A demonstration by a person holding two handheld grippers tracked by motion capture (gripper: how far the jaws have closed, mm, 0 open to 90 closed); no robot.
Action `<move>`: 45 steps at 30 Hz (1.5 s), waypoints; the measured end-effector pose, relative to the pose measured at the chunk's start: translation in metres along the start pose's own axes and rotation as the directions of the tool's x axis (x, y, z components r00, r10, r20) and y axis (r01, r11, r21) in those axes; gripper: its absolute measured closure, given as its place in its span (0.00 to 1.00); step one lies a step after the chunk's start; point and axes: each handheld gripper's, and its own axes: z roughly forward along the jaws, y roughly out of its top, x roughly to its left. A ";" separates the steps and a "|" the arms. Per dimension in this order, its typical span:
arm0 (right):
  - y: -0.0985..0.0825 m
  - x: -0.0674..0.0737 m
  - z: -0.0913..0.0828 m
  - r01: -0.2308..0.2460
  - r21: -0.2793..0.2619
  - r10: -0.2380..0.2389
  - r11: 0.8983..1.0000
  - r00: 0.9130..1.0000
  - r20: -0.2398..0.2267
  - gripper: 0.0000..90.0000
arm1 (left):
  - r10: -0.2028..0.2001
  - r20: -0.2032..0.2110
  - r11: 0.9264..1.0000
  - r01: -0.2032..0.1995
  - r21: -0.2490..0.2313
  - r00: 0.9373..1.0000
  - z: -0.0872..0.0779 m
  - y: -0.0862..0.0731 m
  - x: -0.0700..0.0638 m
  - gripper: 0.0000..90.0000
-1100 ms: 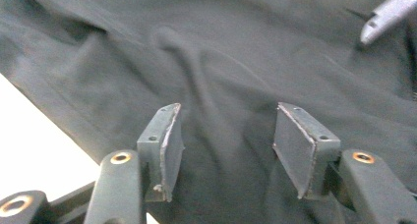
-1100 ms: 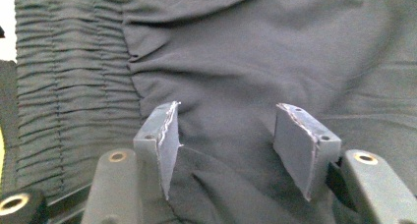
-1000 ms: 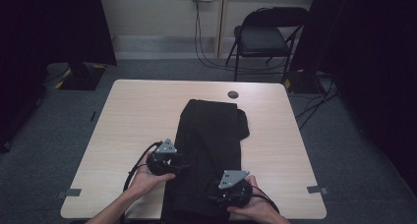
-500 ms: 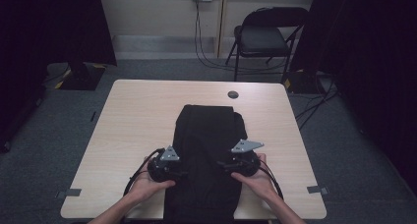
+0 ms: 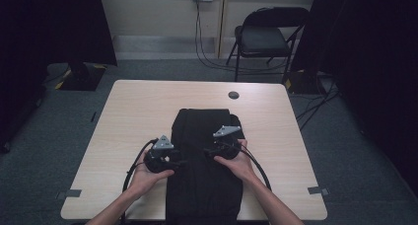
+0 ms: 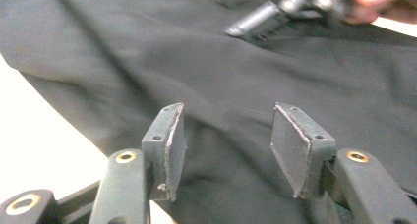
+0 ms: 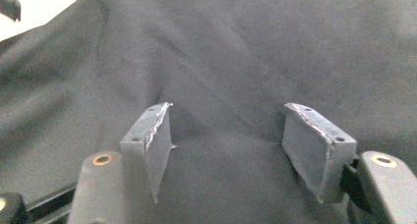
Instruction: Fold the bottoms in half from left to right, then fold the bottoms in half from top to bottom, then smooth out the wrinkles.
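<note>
- Black garment lies folded in a long strip down the middle of the counter, its near end at the person's edge.
- Left tool sits at the garment's left edge, left hand cupped under its body, forearm coming in from the bottom edge, angled inward.
- Left tool's own view: jaws stand wide, pads bare, cloth below them, nothing pinched. They have just opened a bit further.
- Right tool is over the garment's mid section, pointing left toward the other tool; right hand grips it from behind, palm down.
- Right tool's own view: jaws wide apart, just been opening, pads clear of the fabric, which is wrinkled between them.
- The two tools are near each other, tips facing, not touching.
</note>
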 end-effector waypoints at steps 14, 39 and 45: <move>-0.014 0.029 -0.027 0.085 0.015 -0.083 0.996 0.991 -0.106 0.38 | -0.041 -0.094 0.999 0.038 -0.034 0.995 -0.006 0.016 0.040 0.47; 0.016 -0.086 0.014 -0.108 0.019 0.104 0.994 0.985 0.137 0.26 | -0.142 -0.140 0.989 0.147 0.028 0.980 0.057 0.035 0.091 0.37; 0.013 -0.085 0.017 -0.113 -0.007 0.114 0.994 0.989 0.094 0.37 | -0.129 -0.129 0.991 0.134 0.031 0.983 0.064 0.031 0.083 0.42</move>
